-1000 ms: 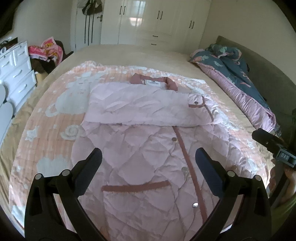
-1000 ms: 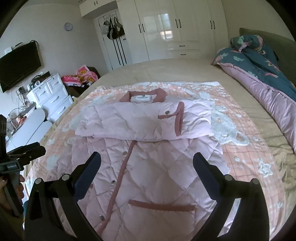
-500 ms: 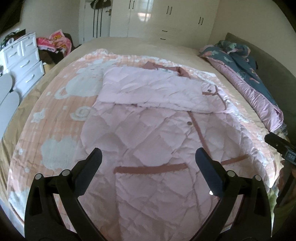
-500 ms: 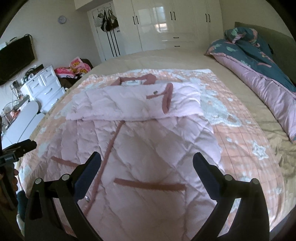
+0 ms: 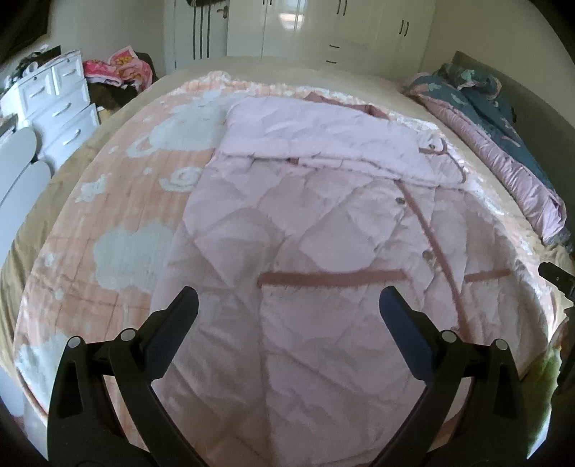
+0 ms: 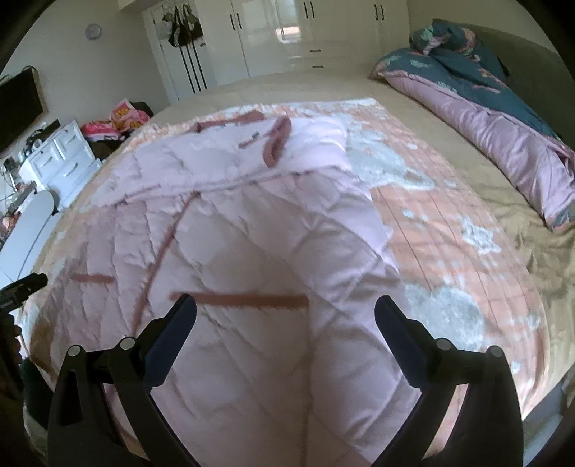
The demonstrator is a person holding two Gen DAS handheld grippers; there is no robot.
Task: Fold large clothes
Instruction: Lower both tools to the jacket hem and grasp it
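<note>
A long pale-pink quilted coat [image 5: 323, 222] with dusty-rose trim lies flat on the bed, collar at the far end, both sleeves folded across the chest. My left gripper [image 5: 287, 305] hangs open just above the coat's lower left part, near a pocket strip [image 5: 334, 278]. My right gripper [image 6: 285, 309] is open over the coat [image 6: 251, 230] at its lower right part, by the other pocket strip [image 6: 240, 300]. Neither holds cloth. The hem nearest me is hidden below the fingers.
The coat rests on a peach blanket [image 5: 118, 201] with pale cloud shapes. A rolled teal and pink duvet [image 6: 485, 107] lies along the right side. White drawers [image 5: 57, 97] stand left of the bed, wardrobes [image 6: 305, 32] behind it. The other gripper's tip [image 5: 557, 276] shows at the right edge.
Both grippers have come down and forward toward the lower half of the coat, which now fills more of each view. Both stay open. The coat has not moved.
</note>
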